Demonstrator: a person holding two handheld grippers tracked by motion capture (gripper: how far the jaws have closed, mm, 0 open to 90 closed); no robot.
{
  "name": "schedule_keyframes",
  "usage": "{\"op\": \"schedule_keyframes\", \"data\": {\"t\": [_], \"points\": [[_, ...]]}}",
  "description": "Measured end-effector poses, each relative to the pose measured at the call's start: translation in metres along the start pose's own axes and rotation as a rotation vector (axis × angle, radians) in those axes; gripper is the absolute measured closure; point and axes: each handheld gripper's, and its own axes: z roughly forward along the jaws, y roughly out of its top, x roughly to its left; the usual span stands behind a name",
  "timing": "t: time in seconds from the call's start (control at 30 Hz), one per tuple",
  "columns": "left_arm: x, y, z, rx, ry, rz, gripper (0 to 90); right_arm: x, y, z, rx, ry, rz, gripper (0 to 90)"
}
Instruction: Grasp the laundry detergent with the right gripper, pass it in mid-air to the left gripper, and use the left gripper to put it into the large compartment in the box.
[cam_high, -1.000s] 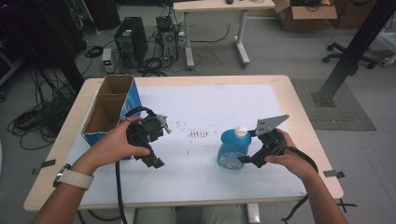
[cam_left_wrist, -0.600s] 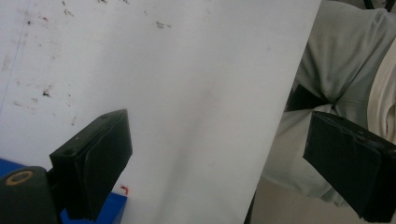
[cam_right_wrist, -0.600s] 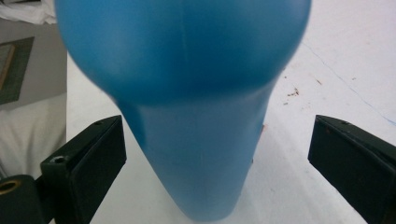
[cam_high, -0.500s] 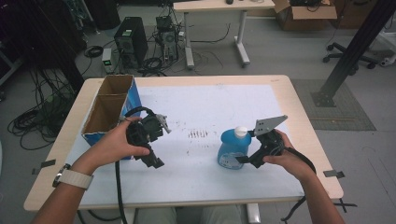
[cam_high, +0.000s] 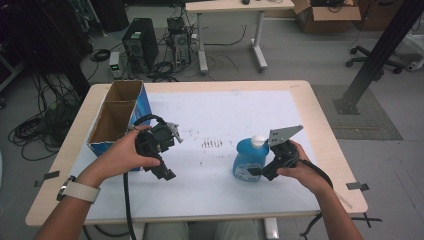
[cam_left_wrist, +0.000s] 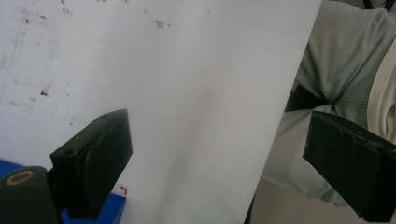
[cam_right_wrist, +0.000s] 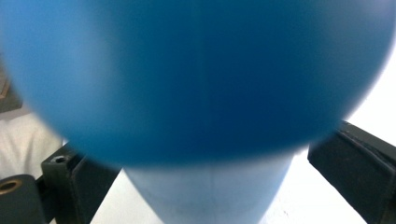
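Right gripper (cam_high: 256, 171): I've got it low at the blue bottle (cam_high: 248, 159), coming in from the right side, jaws spread either side of the body. In the right gripper view the blue bottle (cam_right_wrist: 201, 79) is so close it blurs, and there's daylight between it and each jaw, so I'm released, not gripping yet.

Blue bottle: standing upright on the white mat (cam_high: 225, 115), right of centre and toward my edge of the desk (cam_high: 327, 145), white cap on top. I'm approaching at its wide lower half, I reckon, because that's the steadiest place to pinch a bottle that narrows higher up.

Left gripper (cam_high: 167, 174): held up off the mat in my left hand (cam_high: 127, 157), well apart from the bottle, jaws pointing down and back toward me. The left gripper view has both jaws wide with nothing between them, just mat and my lap beyond the desk edge. It looks parked, keeping clear while the right does the work.

Cardboard box (cam_high: 117, 117): open, blue-sided, at the left edge of the mat, just beyond my left hand. A likely drop spot, though that's my guess.

Next: close the right jaws squarely so the bottle doesn't tip or squirt sideways.
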Motion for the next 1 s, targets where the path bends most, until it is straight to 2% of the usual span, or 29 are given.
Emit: {"op": "schedule_keyframes", "data": {"t": [0.27,0.63,1.0], "points": [[0.0002,-0.0011,-0.0005,0.002,0.0,0.0,8.3,-0.0002,-0.0012,0.0052,-0.011,0.001,0.001,5.8],[-0.0003,-0.0003,0.0002,0.001,-0.001,0.0,8.4,0.0004,-0.0014,0.0037,-0.045,0.004,0.004,14.0],[-0.0003,-0.0017,-0.0002,-0.002,0.0,0.001,8.6,-0.0006,-0.002,0.0017,-0.053,0.0,0.005,19.7]]}}
